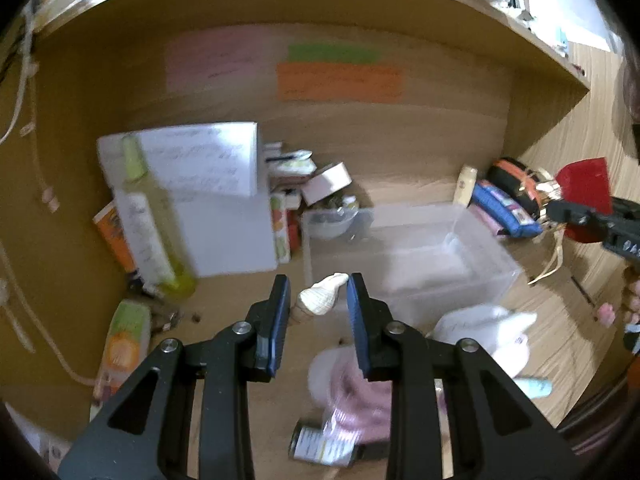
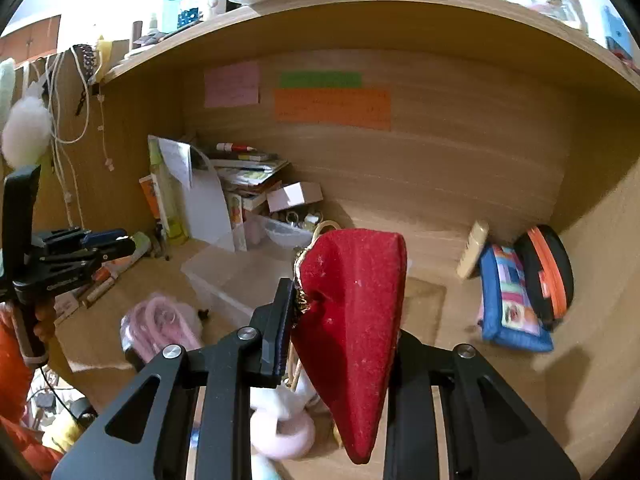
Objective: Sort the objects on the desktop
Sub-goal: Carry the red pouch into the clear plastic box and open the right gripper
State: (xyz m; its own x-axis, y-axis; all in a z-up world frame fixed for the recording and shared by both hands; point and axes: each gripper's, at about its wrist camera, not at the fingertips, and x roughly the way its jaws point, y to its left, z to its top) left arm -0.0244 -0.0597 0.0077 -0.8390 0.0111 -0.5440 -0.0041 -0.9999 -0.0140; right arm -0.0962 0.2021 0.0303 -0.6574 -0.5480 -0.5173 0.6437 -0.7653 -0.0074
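Observation:
My right gripper (image 2: 340,300) is shut on a red velvet heart-shaped ornament (image 2: 352,320) with a gold cord, held above the desk; it also shows in the left wrist view (image 1: 584,184). My left gripper (image 1: 318,296) is open and empty, hovering over the desk. A cream seashell (image 1: 322,298) lies on the desk below, seen between its fingers. A clear plastic bin (image 1: 408,256) stands just beyond the shell; it shows in the right wrist view (image 2: 236,276) too.
Papers and a yellow-green bottle (image 1: 152,220) lean at the back left. A pink bundle (image 1: 352,392), a white cloth (image 1: 488,332) and a small can (image 1: 324,446) lie near the front. A blue pouch (image 2: 512,300) and a black-orange case (image 2: 546,272) sit at the right wall.

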